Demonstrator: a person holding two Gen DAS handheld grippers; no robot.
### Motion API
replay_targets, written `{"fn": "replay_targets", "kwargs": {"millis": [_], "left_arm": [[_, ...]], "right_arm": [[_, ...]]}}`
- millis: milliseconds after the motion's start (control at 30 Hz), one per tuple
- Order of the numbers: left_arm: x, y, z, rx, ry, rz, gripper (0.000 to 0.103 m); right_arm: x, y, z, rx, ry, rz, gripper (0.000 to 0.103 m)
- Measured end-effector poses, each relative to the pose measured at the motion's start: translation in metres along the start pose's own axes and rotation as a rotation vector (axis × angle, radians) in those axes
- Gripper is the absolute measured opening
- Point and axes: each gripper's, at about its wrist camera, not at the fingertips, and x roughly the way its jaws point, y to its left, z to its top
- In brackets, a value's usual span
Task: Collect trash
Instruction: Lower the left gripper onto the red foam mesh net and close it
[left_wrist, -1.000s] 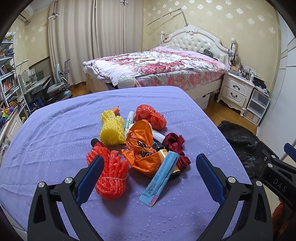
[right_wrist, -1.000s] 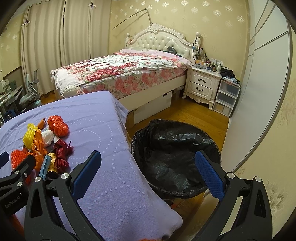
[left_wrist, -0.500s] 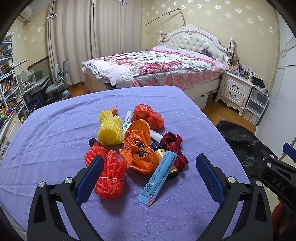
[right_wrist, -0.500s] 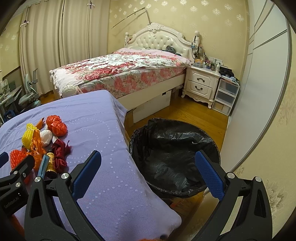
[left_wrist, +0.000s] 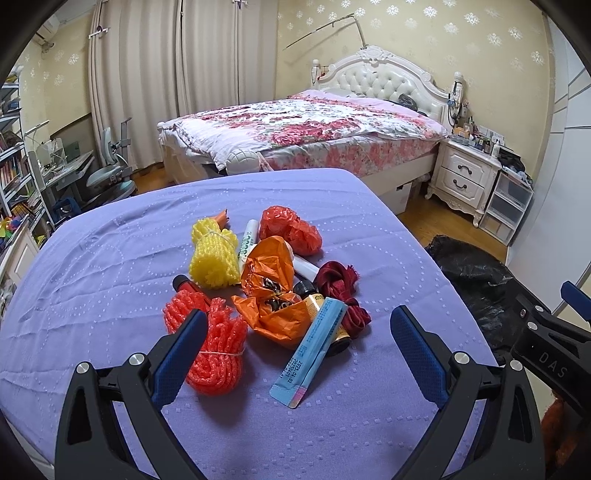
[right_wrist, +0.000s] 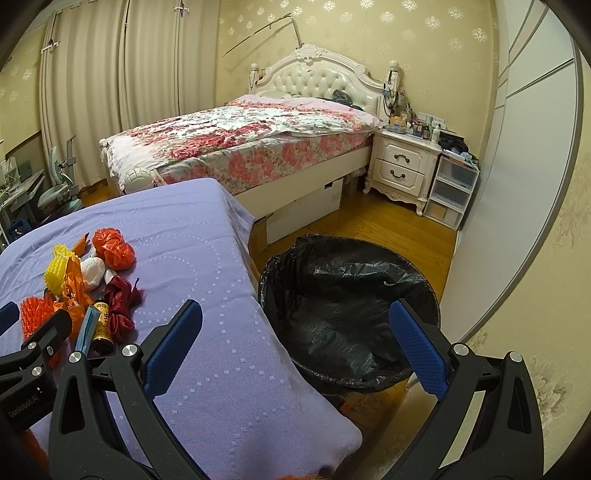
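Observation:
A heap of trash lies on the purple tablecloth (left_wrist: 92, 266): a red foam net (left_wrist: 212, 350), a yellow foam net (left_wrist: 214, 254), a crumpled orange wrapper (left_wrist: 273, 295), an orange-red plastic bag (left_wrist: 290, 230), a dark red ribbon (left_wrist: 341, 286), a light blue sachet (left_wrist: 314, 350) and a small brown bottle (right_wrist: 100, 325). My left gripper (left_wrist: 295, 350) hovers open just short of the heap, its left finger over the red net. My right gripper (right_wrist: 295, 347) hangs open between the table's edge and the black-lined bin (right_wrist: 351, 314), holding nothing.
The bin stands on the wooden floor right of the table. Beyond are a bed with a floral cover (left_wrist: 303, 129), a white nightstand (left_wrist: 465, 177) and plastic drawers (left_wrist: 506, 210). A desk, chair (left_wrist: 110, 173) and bookshelf stand at far left.
The left gripper has crept slightly forward and left toward the heap. The right gripper's view has shifted a little, bringing the bin nearer the middle. Both stay open.

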Motion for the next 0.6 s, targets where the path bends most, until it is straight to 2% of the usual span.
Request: {"fn": "replay_targets", "kwargs": {"millis": [200,433,600], "left_arm": [[-0.001,0.01,-0.003,0.001,0.006,0.012,0.096],[0.002,0.051,-0.014,-0.051,0.045,0.054,0.096],[0.002,0.08,-0.023,-0.082,0.061,0.103,0.096]], "right_arm": [[0.003,0.002,-0.003,0.0,0.02,0.013,0.099],[0.004,0.013,-0.005,-0.016,0.038,0.043,0.098],[0.007,0.028,-0.008,-0.041,0.065,0.081,0.082]]}}
